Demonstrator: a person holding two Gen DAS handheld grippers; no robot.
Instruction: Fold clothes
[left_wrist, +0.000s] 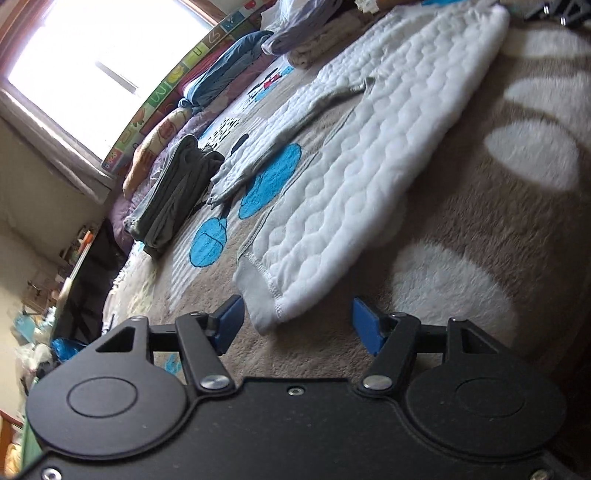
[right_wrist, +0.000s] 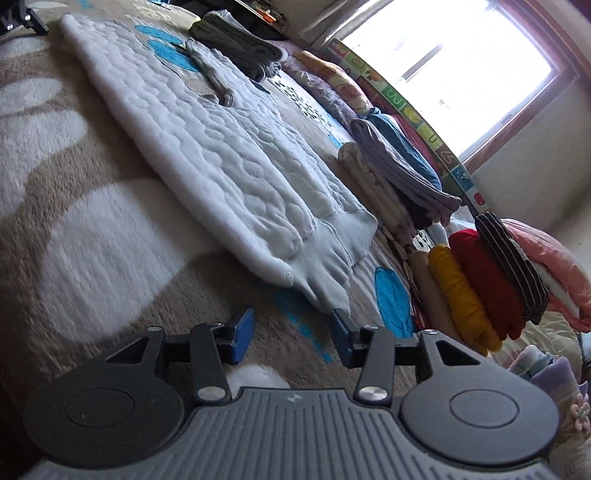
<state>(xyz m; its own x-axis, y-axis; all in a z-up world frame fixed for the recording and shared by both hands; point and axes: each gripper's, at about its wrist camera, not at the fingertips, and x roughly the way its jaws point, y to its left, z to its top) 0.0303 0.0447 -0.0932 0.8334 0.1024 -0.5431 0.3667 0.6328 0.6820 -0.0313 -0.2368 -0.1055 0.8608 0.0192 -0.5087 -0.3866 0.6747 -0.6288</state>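
The far end of the white garment (left_wrist: 388, 140) runs up to the top edge in the left view, and there the other gripper (left_wrist: 554, 13) shows only as a cut-off dark scrap. In the right view the garment's near hem (right_wrist: 332, 258) hides part of the blanket (right_wrist: 92, 240) beneath, and the near blanket is smeared by blur. The window (right_wrist: 461, 62) is blown out to white, so nothing beyond it can be told, and the clutter (left_wrist: 33, 325) at the left view's edge is too blurred to name.
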